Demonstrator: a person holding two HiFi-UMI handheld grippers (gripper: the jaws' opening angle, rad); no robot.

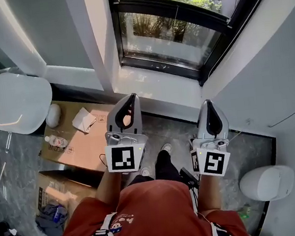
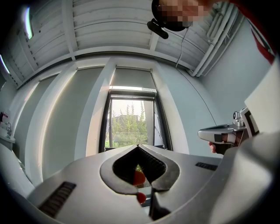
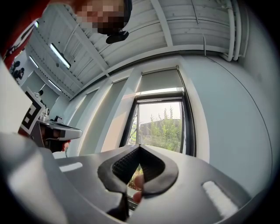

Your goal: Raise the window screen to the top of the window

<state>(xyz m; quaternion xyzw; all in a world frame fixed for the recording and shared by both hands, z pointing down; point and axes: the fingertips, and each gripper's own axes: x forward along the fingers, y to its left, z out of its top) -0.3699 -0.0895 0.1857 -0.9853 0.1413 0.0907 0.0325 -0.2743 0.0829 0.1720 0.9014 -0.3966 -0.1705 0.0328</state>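
Note:
The black-framed window is ahead of me, with green trees behind the glass. In the left gripper view a grey screen panel sits above the glass at the window's top; the right gripper view shows the same panel. My left gripper and right gripper are held side by side, short of the white sill, touching nothing. Both are shut and empty: the left gripper's jaw tips meet, and so do the right gripper's.
A white toilet stands at the left. Next to it is a cardboard box with a bottle and paper on top, and an open box is nearer. A white fixture sits at the lower right. White walls flank the window.

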